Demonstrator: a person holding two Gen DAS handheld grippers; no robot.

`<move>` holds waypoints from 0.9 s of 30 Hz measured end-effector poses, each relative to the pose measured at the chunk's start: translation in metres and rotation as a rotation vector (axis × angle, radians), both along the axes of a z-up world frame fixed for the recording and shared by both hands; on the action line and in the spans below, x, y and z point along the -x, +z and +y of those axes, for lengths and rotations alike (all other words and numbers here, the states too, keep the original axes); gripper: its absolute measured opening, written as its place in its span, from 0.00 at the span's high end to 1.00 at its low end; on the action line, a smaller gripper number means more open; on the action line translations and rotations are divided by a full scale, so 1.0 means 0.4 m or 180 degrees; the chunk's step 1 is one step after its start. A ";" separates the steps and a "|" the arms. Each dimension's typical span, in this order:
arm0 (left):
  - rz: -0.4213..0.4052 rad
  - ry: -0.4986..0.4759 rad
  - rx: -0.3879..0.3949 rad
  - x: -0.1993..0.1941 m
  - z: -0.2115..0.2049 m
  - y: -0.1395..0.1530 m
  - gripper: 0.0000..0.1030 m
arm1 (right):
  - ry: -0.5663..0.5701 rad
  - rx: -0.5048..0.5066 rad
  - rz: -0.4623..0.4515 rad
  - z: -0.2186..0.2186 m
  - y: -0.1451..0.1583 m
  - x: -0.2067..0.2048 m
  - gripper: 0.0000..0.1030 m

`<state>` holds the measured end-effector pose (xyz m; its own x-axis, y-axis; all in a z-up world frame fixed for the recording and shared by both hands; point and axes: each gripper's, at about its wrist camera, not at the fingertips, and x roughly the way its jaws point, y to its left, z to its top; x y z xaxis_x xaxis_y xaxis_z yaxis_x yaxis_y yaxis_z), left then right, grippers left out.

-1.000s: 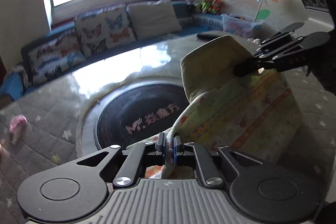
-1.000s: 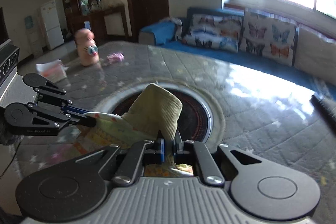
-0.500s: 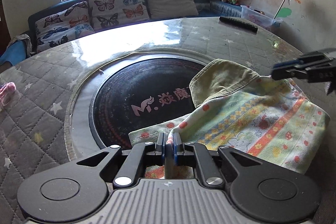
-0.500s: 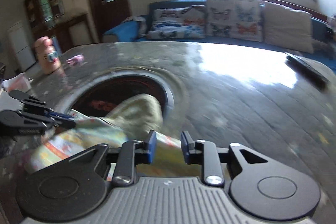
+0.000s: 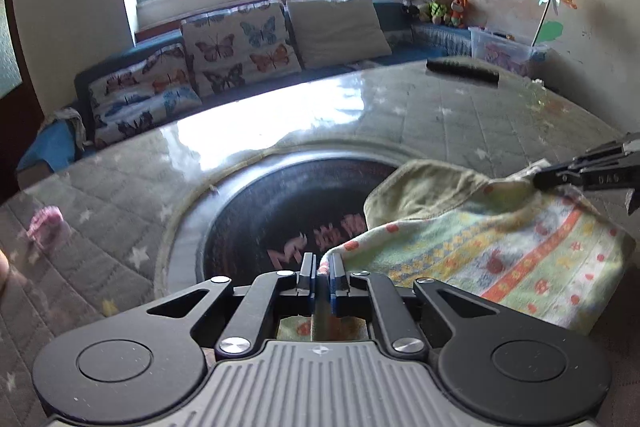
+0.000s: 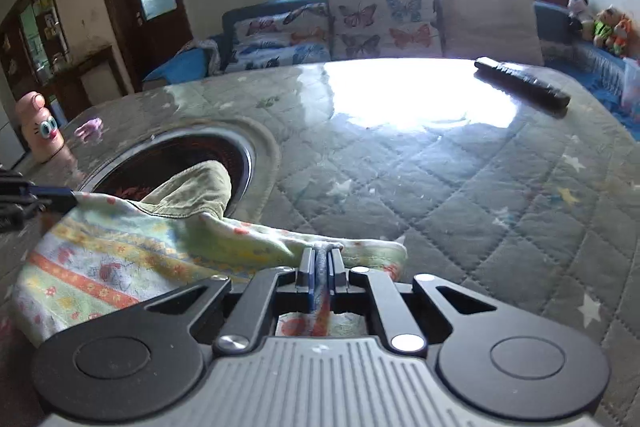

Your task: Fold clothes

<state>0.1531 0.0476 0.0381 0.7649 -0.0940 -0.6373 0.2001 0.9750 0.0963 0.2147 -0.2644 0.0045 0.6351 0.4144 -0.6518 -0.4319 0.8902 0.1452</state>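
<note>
1. The left gripper (image 5: pixel 320 269) is clenching a fold of the garment (image 5: pixel 480 251) between its two fingers; the cloth is passing through the narrow gap between the blue pads.
2. The right gripper (image 6: pixel 320 263) is likewise clamping an edge of the garment (image 6: pixel 120 259); a strip of cloth is showing between its closed fingers.
3. The garment, a small piece with colored stripes and a plain yellowish lining, is lying on the table (image 6: pixel 460 187) toward its near edge, with its lining end overlapping the rim of the dark round inset (image 5: pixel 280 195) at the table's center.
4. In the left wrist view, the right gripper (image 5: pixel 538 180) is reaching in from the right edge of the frame, and its tips are meeting the garment's far corner.
5. In the right wrist view, the left gripper (image 6: pixel 74 198) is entering from the left edge of the frame and touching the garment's left corner.
6. A remote control (image 6: pixel 520 87) is lying near the far right edge of the table.
7. A pink toy figure (image 6: pixel 40 127) is standing at the far left edge of the table, with a small pink item (image 6: pixel 90 127) just beside it.
8. A sofa (image 5: pixel 240 43) with butterfly cushions is sitting beyond the table, under the window.
</note>
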 end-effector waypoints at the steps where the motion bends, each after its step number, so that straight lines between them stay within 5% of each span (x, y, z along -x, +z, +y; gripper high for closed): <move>1: 0.0008 0.0006 -0.0018 -0.008 -0.001 -0.004 0.93 | -0.0014 0.0007 -0.0010 0.002 -0.004 0.000 0.95; 7: 0.0260 0.0083 -0.0065 -0.048 0.000 -0.057 0.90 | -0.0066 0.0081 -0.0108 0.012 0.006 0.008 0.92; 15: 0.0036 0.0080 0.0089 -0.033 -0.007 -0.002 0.85 | 0.0358 -0.0157 -0.0073 0.084 0.069 0.012 0.88; 19: 0.0048 -0.0184 0.0291 -0.042 -0.053 0.018 0.85 | 0.0558 -0.0115 -0.0032 0.148 0.057 -0.004 0.88; 27: 0.0372 -0.0240 0.0296 -0.144 -0.105 -0.050 0.85 | 0.0620 -0.0021 0.0081 0.204 0.007 -0.037 0.89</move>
